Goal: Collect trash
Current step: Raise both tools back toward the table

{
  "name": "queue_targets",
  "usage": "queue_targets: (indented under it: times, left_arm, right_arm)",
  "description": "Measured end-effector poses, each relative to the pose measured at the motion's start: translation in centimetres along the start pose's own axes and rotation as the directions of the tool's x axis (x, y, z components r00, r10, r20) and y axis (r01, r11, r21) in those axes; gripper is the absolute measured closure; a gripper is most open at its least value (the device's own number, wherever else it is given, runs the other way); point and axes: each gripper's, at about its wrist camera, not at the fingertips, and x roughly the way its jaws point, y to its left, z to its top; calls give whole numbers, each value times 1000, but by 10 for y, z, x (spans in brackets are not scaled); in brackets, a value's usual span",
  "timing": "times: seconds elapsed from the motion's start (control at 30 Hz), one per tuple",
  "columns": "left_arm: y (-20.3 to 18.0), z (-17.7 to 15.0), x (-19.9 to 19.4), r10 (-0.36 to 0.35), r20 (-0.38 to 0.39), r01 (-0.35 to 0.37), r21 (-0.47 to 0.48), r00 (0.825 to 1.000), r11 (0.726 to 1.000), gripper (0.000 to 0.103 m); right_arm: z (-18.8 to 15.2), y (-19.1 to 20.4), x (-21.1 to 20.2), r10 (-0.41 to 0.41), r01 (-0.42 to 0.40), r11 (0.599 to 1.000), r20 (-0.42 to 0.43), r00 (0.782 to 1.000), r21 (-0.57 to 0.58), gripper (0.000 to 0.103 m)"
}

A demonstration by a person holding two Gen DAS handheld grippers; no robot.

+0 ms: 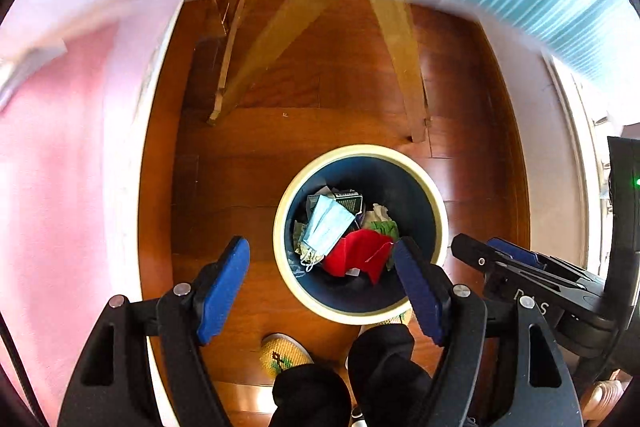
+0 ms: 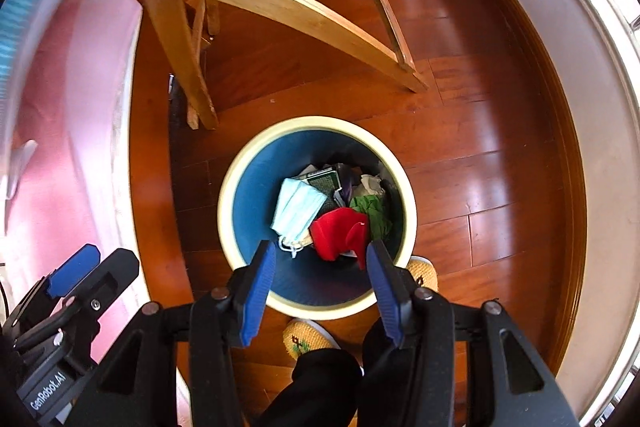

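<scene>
Open left gripper (image 1: 322,291) above trash bin (image 1: 434,195)

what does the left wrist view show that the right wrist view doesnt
Only the left wrist view: the left gripper with open, empty jaws, and the right gripper from the side at the right edge.
Only the right wrist view: the right gripper with open, empty jaws, and a window frame.
Both: the bin, with a mask and red cloth inside, the wooden floor, and slippers.
</scene>
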Motion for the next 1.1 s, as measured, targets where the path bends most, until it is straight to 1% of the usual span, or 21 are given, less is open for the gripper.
queue_targets:
  times: [0.17, 0.4, 0.6, 0.77, 0.87, 0.93, 1.03, 1.1]
  left_arm:
    - [-4, 5, -47, 4, 35, -4, 15, 999, 1000, 30]
    - [-3, 13, -114, 2, 75, -3, 10, 997, 1000, 30]
    - [4, 10, -165, 28, 53, -28, 6, 998, 1000, 30]
    - [13, 5, -214, 43, 62, -44, 12, 997, 999, 30]
    - [14, 4, -249, 43, 94, -46, 31, 995, 998, 30]
    - [13, 5, -273, 38, 129, -45, 51, 991, 998, 30]
    - [12, 7, -308, 34, 187, -48, 72, 982, 996, 30]
    - [13, 8, -330, 32, 225, -51, 79, 974, 996, 30]
  right_arm:
    - [-1, 13, -35, 9, -9, 1000, 18, 1000, -5, 55]
    - [-6, 31, -94, 13, -12, 1000, 62, 998, -17, 55]
    - [-15, 44, -141, 15, -13, 1000, 81, 997, -21, 55]
    - [-26, 57, -186, 21, -18, 999, 103, 994, -36, 55]
    - [-33, 64, -219, 34, -28, 999, 129, 991, -45, 55]
    - [-37, 70, -241, 41, -32, 998, 150, 988, -58, 55]
    - [-40, 76, -270, 49, -33, 996, 198, 979, -82, 55]
    - [-41, 79, -290, 49, -27, 995, 242, 969, -95, 55]
